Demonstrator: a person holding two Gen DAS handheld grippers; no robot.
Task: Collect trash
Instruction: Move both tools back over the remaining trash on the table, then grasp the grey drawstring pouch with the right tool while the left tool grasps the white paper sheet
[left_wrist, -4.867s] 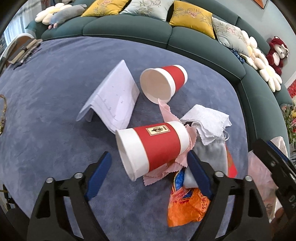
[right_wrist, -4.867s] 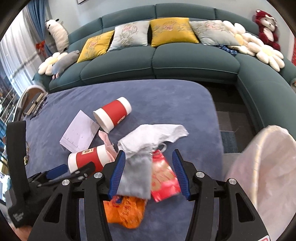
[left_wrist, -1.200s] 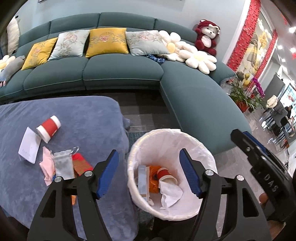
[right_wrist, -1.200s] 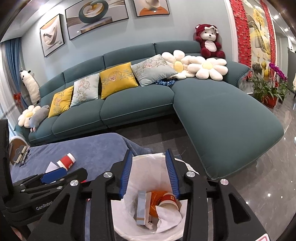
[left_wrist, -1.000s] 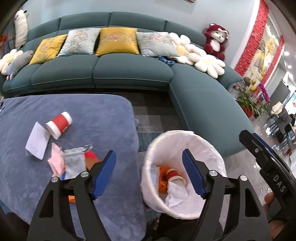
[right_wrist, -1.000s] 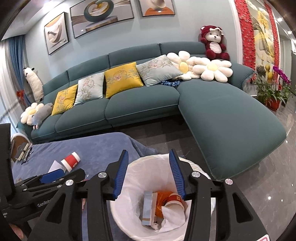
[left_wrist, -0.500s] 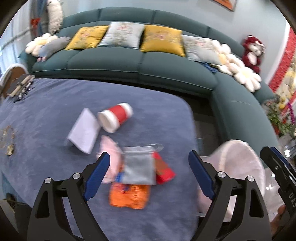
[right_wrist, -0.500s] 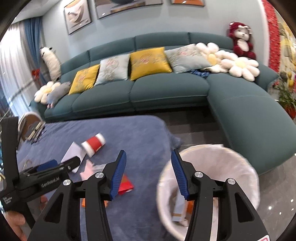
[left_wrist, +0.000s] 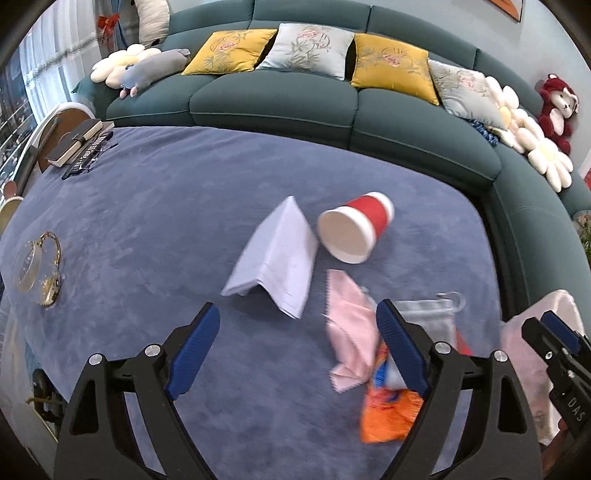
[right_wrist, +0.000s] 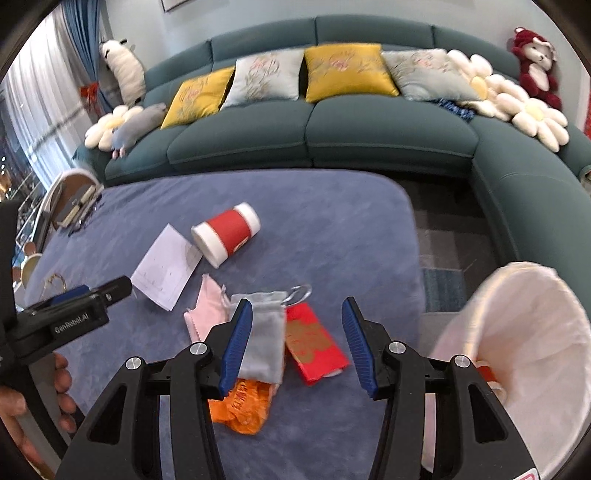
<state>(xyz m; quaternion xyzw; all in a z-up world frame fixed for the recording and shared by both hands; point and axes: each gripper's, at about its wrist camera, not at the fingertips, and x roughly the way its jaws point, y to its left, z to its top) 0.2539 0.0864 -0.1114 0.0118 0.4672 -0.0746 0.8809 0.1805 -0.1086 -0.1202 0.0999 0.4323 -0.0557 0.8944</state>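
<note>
On the blue-covered table (left_wrist: 147, 229) lie a red-and-white paper cup (left_wrist: 354, 230) on its side, a folded white paper (left_wrist: 277, 258), a pink cloth (left_wrist: 351, 332), a grey pouch (right_wrist: 264, 332), a red packet (right_wrist: 314, 341) and an orange wrapper (right_wrist: 240, 406). My left gripper (left_wrist: 295, 350) is open and empty above the table, near the paper and pink cloth. My right gripper (right_wrist: 299, 341) is open and empty above the grey pouch and red packet. The white-lined trash bin (right_wrist: 524, 339) stands off the table's right side.
A teal sofa (left_wrist: 314, 99) with cushions curves behind and to the right of the table. Books (left_wrist: 74, 142) and a gold-rimmed glass object (left_wrist: 37, 266) lie at the table's left. Plush toys sit on the sofa.
Both grippers, empty, have swung left from above the bin back over the table. One red cup and the white tissue that lay on the table 4.9 s ago were in the bin a second ago.
</note>
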